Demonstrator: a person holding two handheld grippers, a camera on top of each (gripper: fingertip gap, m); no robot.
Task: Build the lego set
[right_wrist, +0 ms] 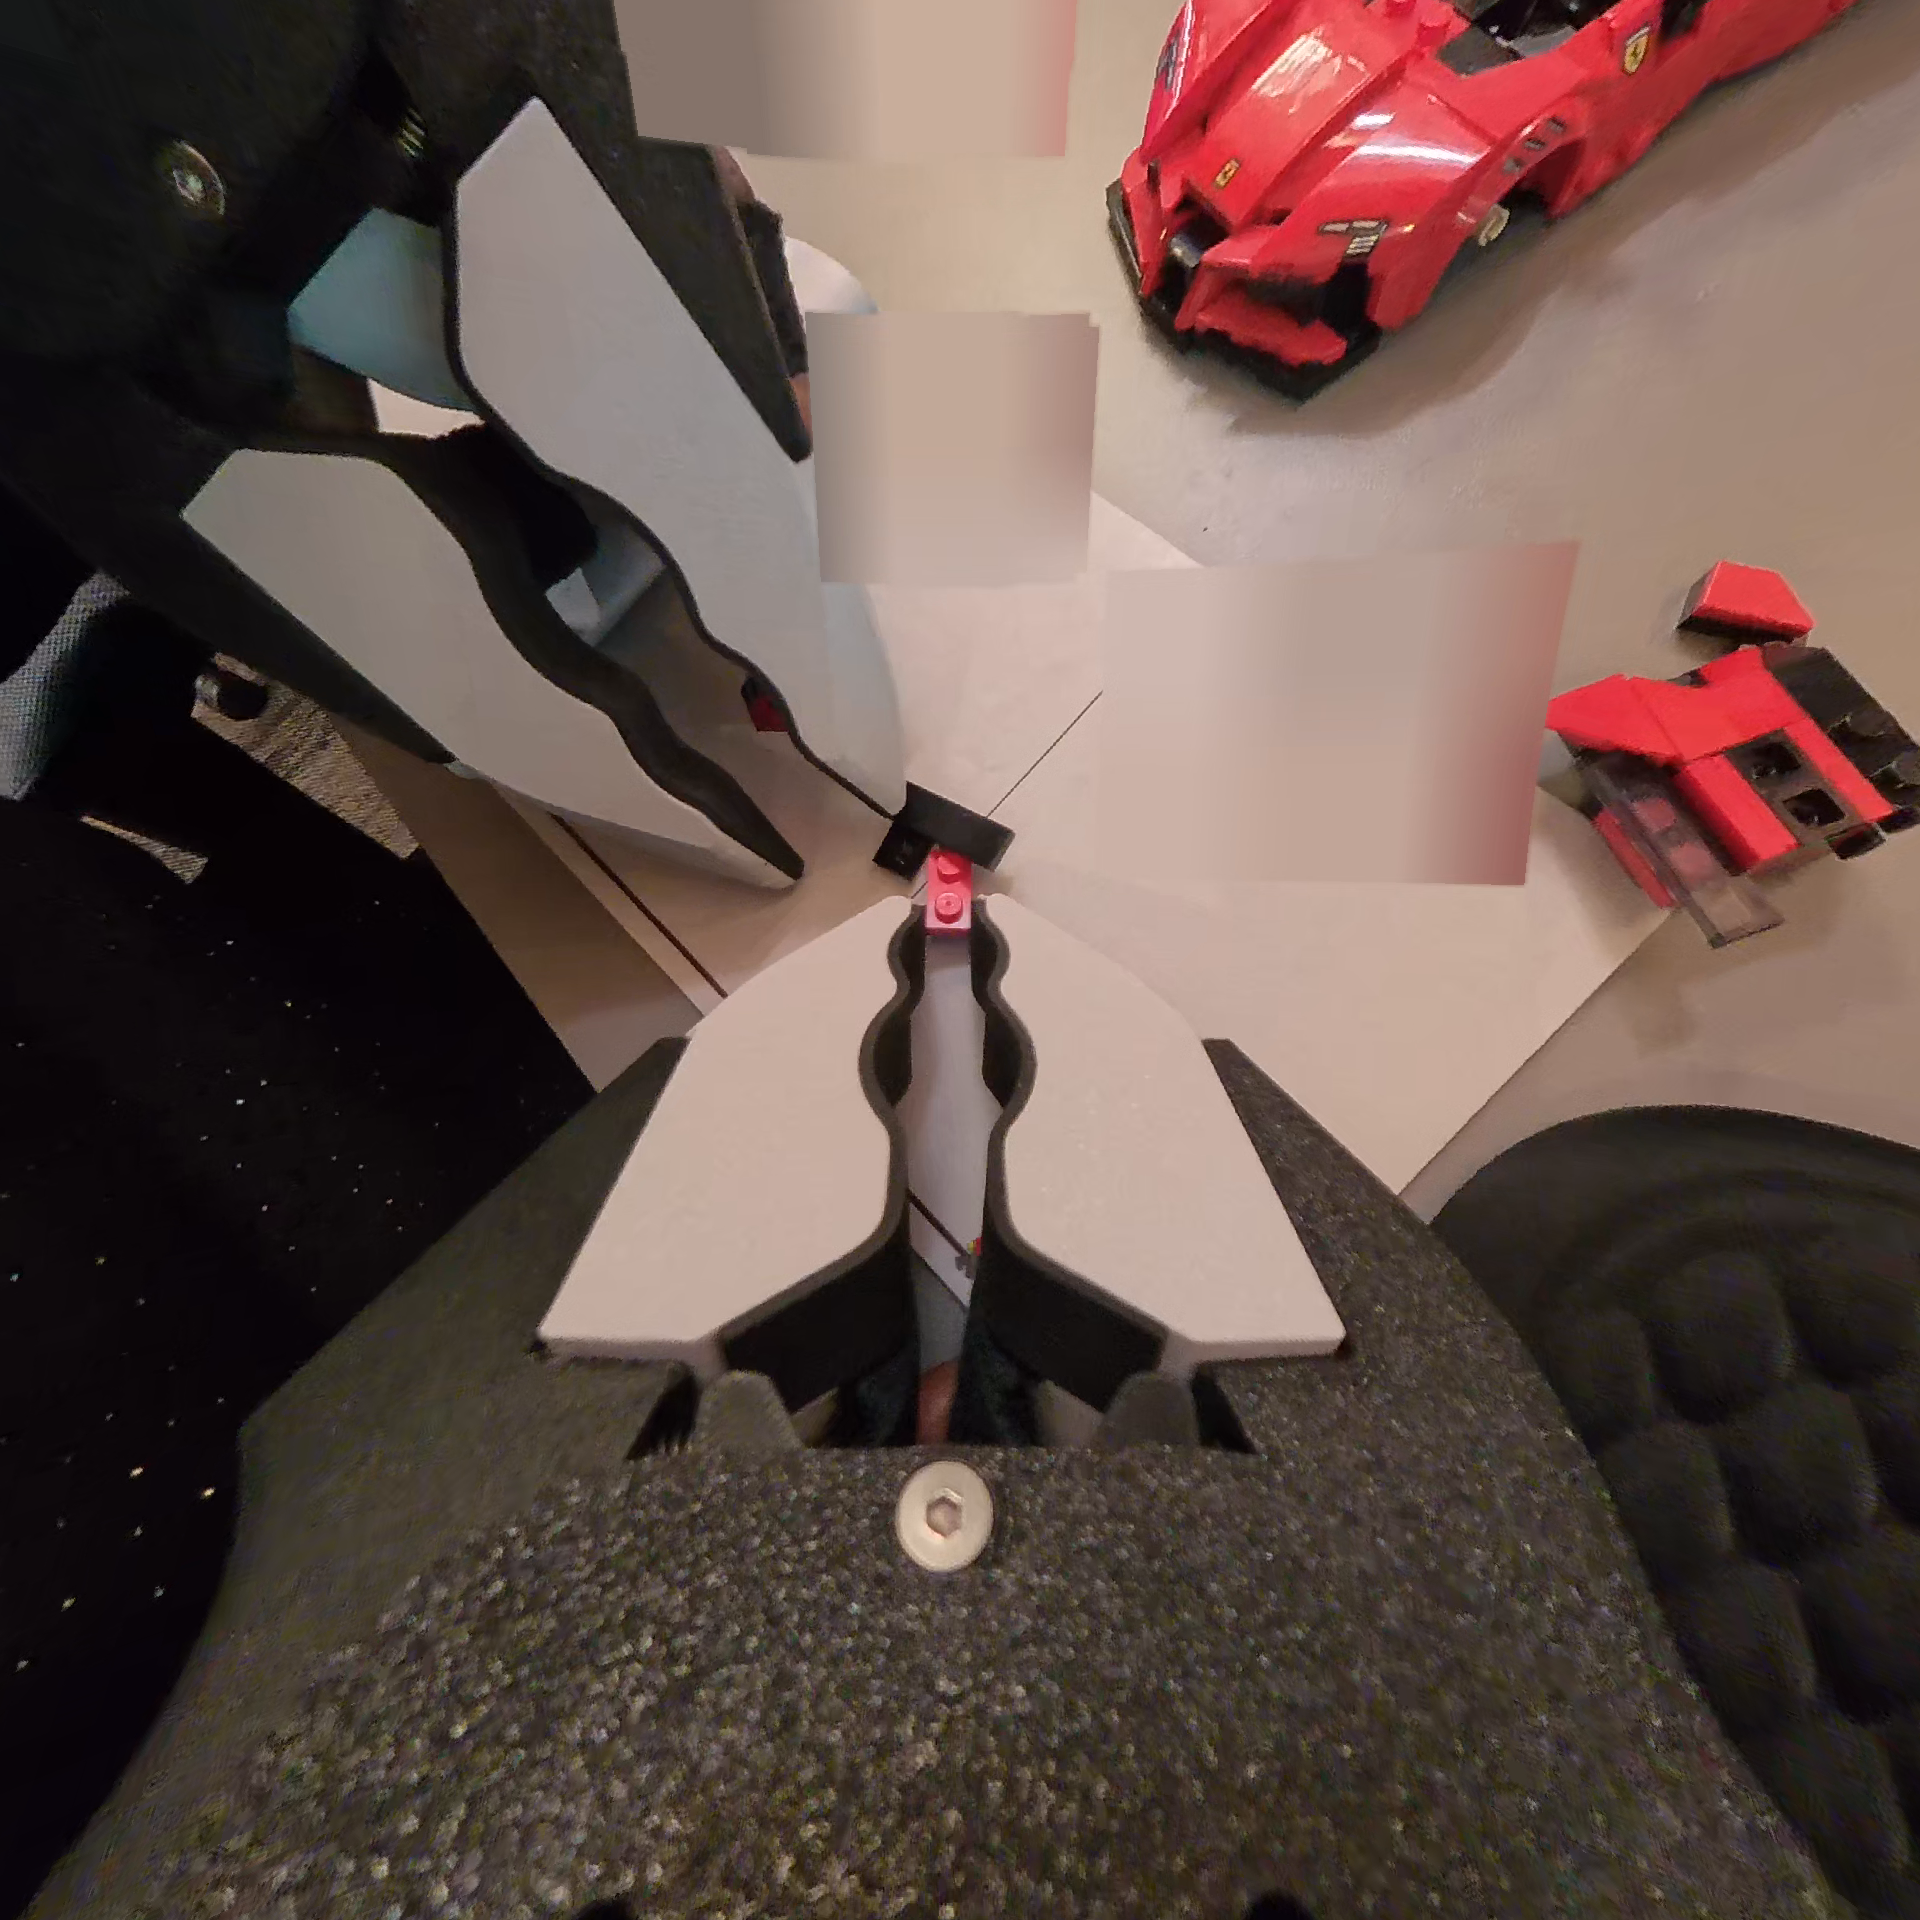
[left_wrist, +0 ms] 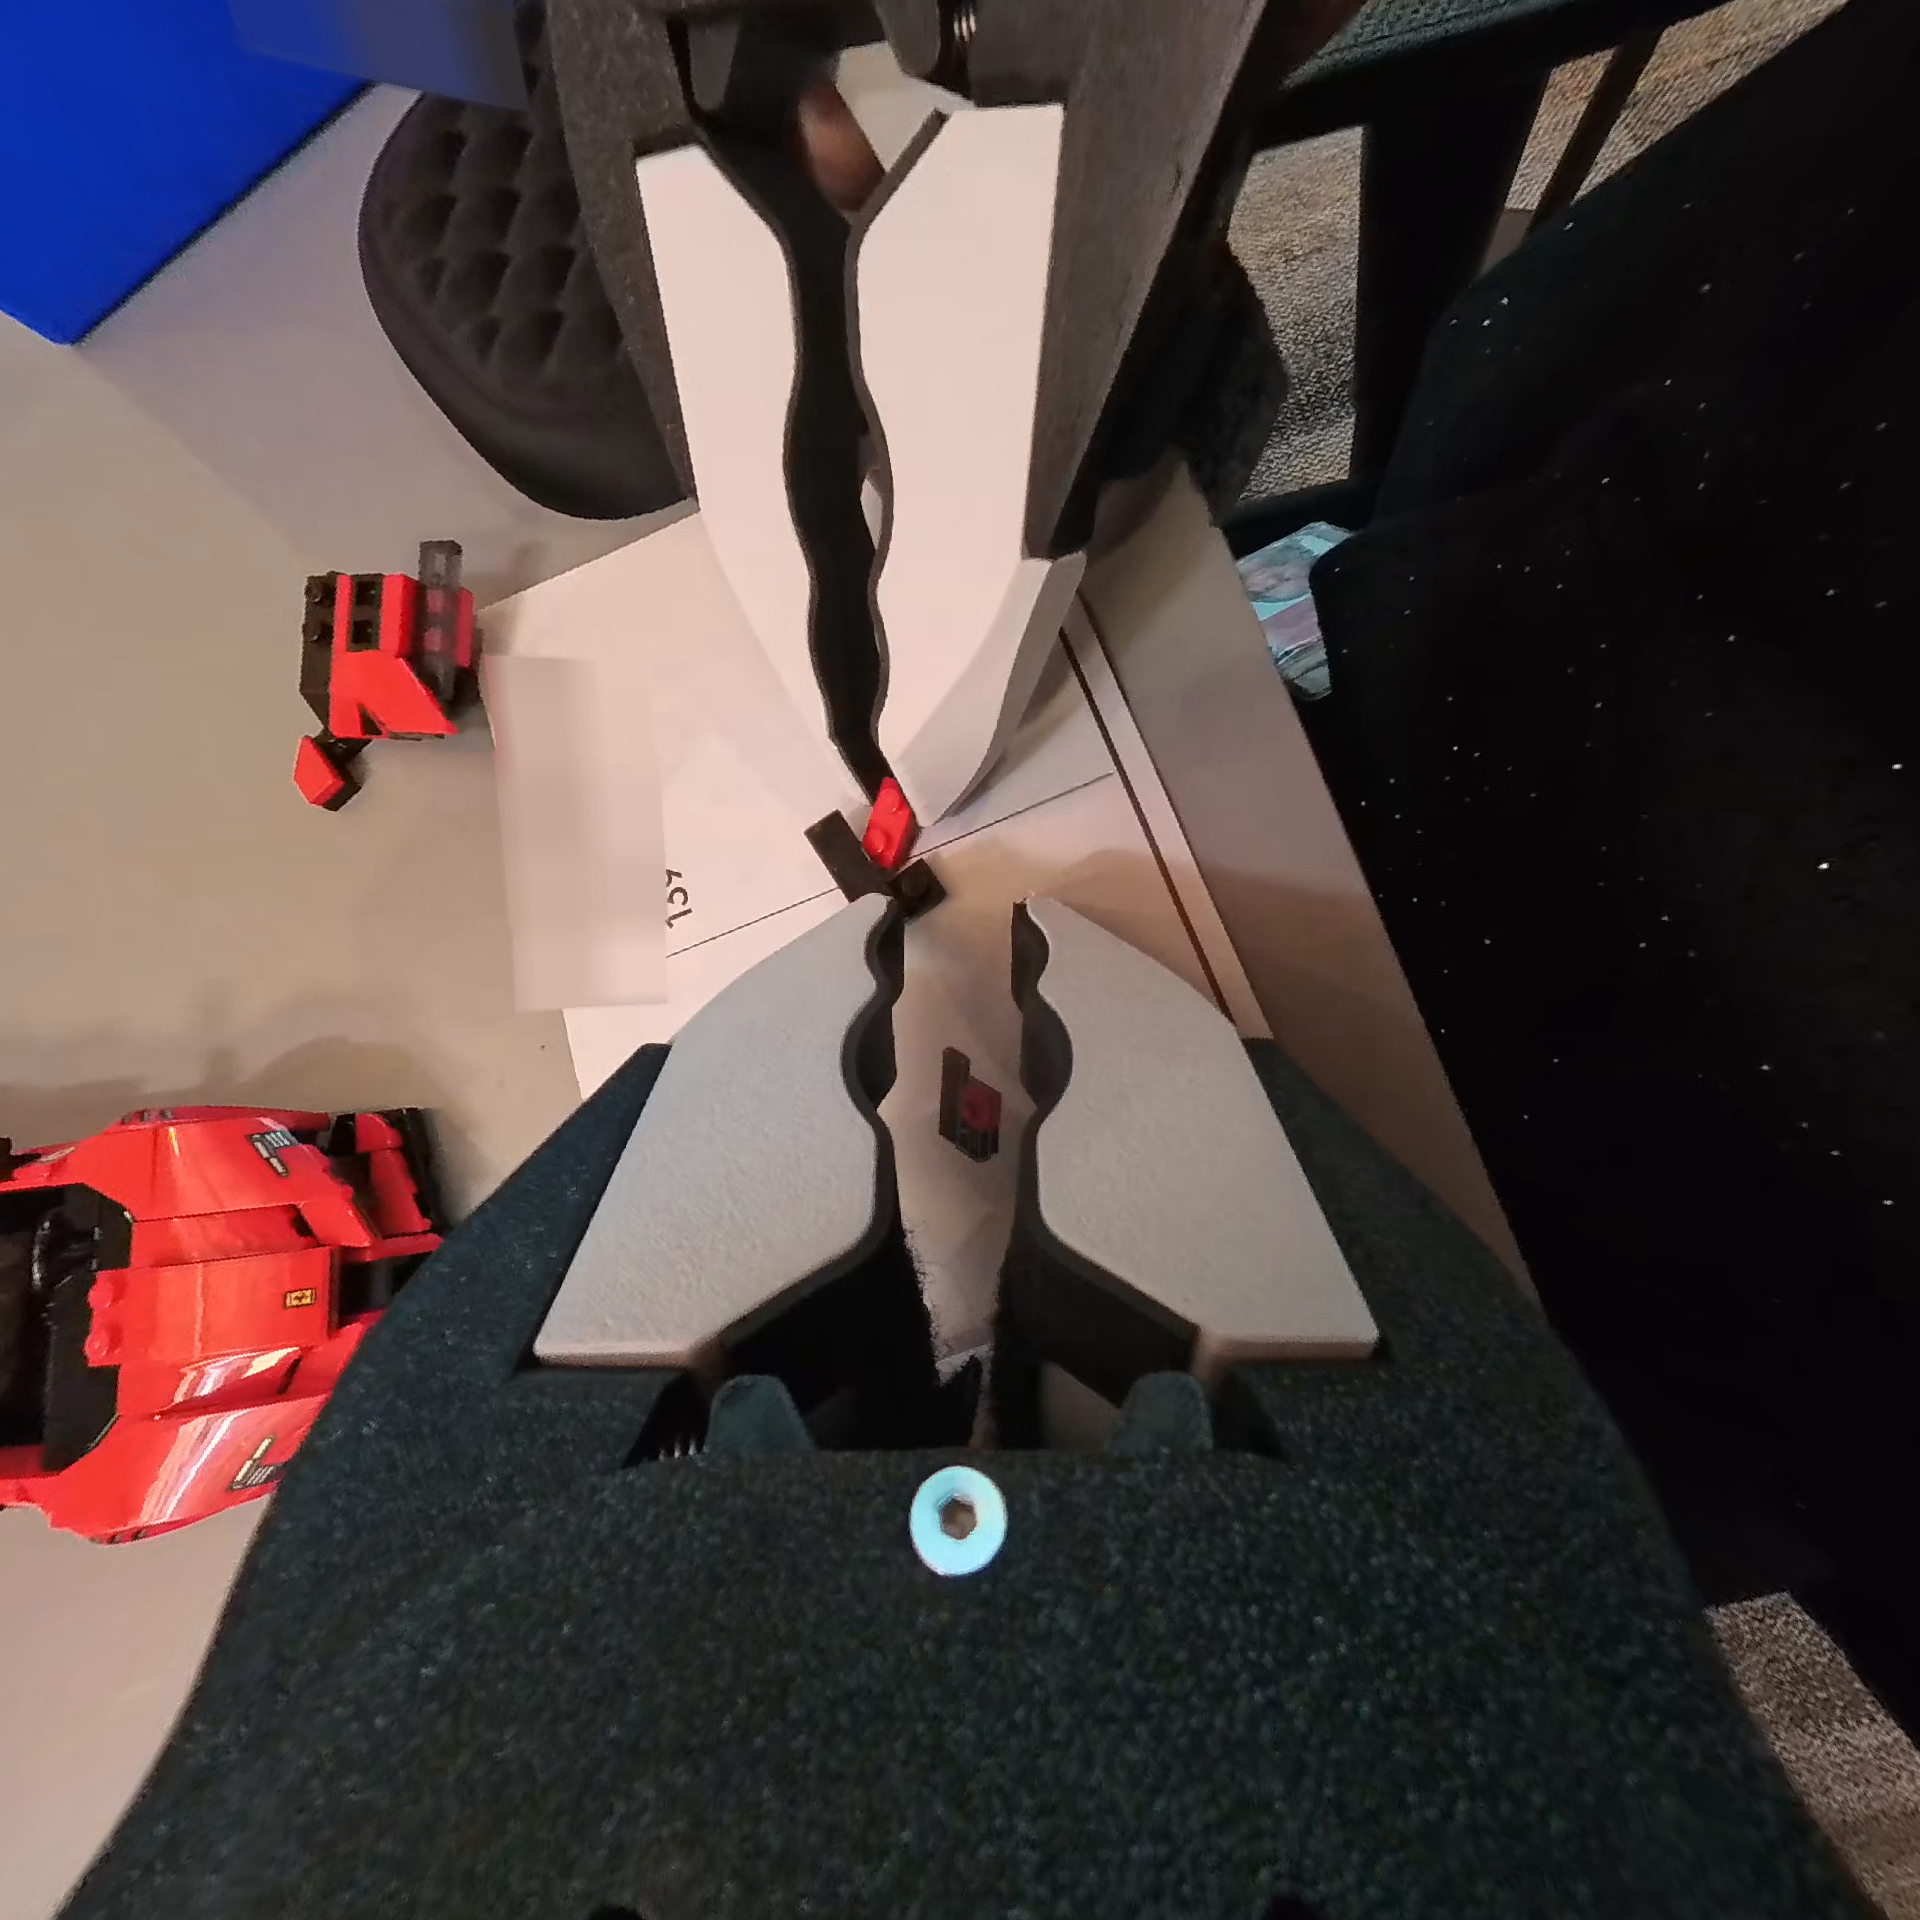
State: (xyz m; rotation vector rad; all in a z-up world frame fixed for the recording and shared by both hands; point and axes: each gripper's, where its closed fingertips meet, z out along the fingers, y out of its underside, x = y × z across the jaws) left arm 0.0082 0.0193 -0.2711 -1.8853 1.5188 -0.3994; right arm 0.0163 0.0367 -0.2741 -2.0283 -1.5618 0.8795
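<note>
My right gripper [right_wrist: 954, 906] is shut on a small red plate [right_wrist: 948, 899] at its tips. It holds the plate against a black plate [right_wrist: 961, 821] that sits over the white instruction sheet [right_wrist: 1247, 997]. In the left wrist view the right gripper [left_wrist: 879, 771] comes down from above with the red plate [left_wrist: 891, 816] laid across the black plate [left_wrist: 847, 847]. My left gripper [left_wrist: 956, 914] is open. Its left fingertip [left_wrist: 883, 935] touches one end of the black plate and the other fingertip stands apart. The left gripper also shows in the right wrist view [right_wrist: 844, 844].
A red car model [left_wrist: 187, 1320] [right_wrist: 1403, 156] and a red-and-black sub-assembly [left_wrist: 384, 665] [right_wrist: 1745, 769] with a loose red wedge [right_wrist: 1751, 608] lie on the table. A black padded round object [right_wrist: 1683, 1403] and a blue box [left_wrist: 135, 135] stand nearby. The table edge [left_wrist: 1299, 831] borders dark carpet. Less than 4 cm separates the two grippers' tips.
</note>
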